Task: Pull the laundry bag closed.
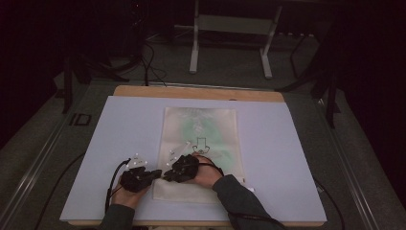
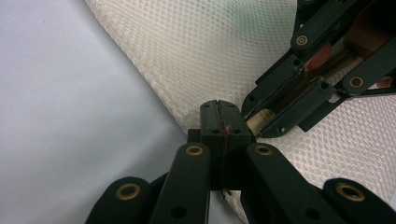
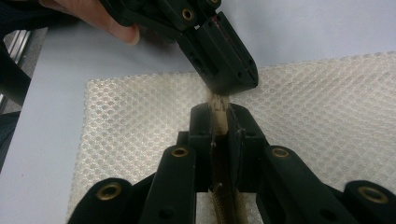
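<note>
Both tools clamped at mesh bag corner: left tool on zipper pull, right tool on zipper end. Next: pull apart to unzip.

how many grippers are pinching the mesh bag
2: the left gripper is shut on the mesh bag at its near left edge; the right gripper, beside it, clamps a beige strip there.
</note>
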